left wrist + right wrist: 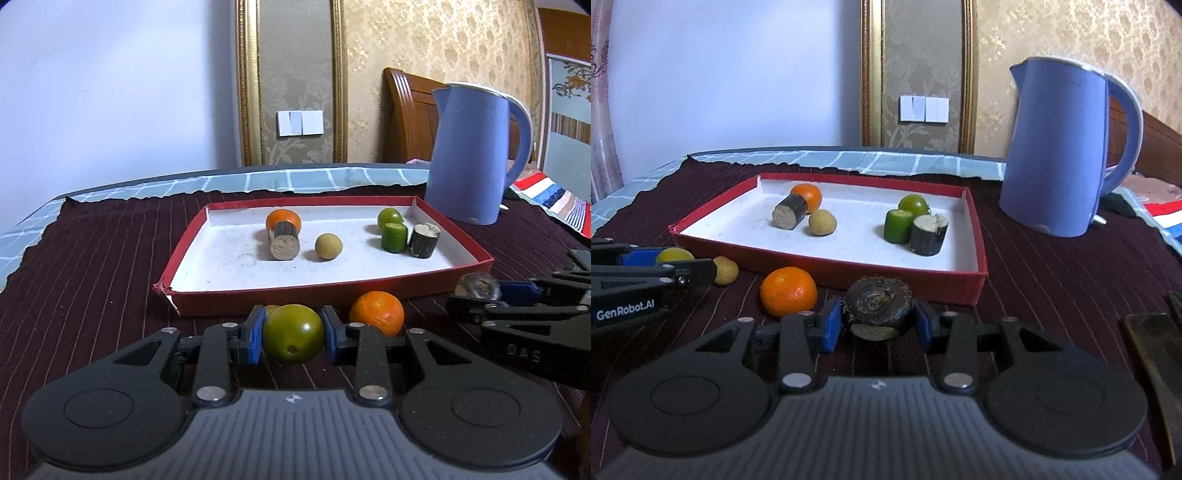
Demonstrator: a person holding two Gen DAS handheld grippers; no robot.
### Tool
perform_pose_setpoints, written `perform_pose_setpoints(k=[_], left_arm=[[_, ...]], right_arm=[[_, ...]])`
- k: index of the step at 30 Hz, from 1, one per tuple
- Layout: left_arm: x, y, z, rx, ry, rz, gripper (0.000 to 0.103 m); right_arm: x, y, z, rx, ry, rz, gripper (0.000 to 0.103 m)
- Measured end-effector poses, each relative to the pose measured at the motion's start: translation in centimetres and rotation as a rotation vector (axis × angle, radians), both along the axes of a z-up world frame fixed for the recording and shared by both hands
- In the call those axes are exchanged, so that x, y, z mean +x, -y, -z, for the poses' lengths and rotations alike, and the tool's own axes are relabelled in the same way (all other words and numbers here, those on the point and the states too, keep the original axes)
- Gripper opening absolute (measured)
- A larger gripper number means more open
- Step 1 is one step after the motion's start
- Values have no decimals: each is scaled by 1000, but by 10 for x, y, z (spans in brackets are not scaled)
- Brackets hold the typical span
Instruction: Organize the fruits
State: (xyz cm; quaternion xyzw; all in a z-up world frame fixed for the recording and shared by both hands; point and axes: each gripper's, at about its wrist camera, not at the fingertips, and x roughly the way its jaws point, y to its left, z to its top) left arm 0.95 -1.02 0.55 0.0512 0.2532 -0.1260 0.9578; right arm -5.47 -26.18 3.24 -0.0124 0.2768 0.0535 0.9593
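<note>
My left gripper [293, 334] is shut on a round green fruit [293, 334] just in front of the red tray [295, 291]. My right gripper [877, 315] is shut on a dark hairy fruit piece [877, 308] near the tray's front wall [849, 267]. An orange [376, 312] lies on the cloth between the two grippers; it also shows in the right wrist view [788, 291]. A small yellow fruit [724, 270] lies beside it. In the tray lie an orange [809, 195], a dark sugarcane piece [788, 212], a yellow ball [822, 222], a green fruit [913, 204], a green cylinder [897, 226] and a dark stump [928, 235].
A blue kettle [1067, 147] stands behind the tray at the right. A dark striped cloth [92, 266] covers the table. A dark flat object [1156, 354] lies at the right edge. A wall and a wooden headboard [406, 110] are behind.
</note>
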Motion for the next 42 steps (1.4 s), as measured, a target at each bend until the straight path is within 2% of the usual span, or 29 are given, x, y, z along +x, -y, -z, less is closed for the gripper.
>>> perform_pose_setpoints(k=[6,22,42], left_arm=[[8,-2,-4,-8,-4,-29,31],[15,18,-8,25,5,14,32],[34,31,-13,37,3,-31,31]], right_arm=[[-1,6,-9,13,26,29,38],[13,5,-13,24,37,41,38],[24,2,-22,11,53,38,38]])
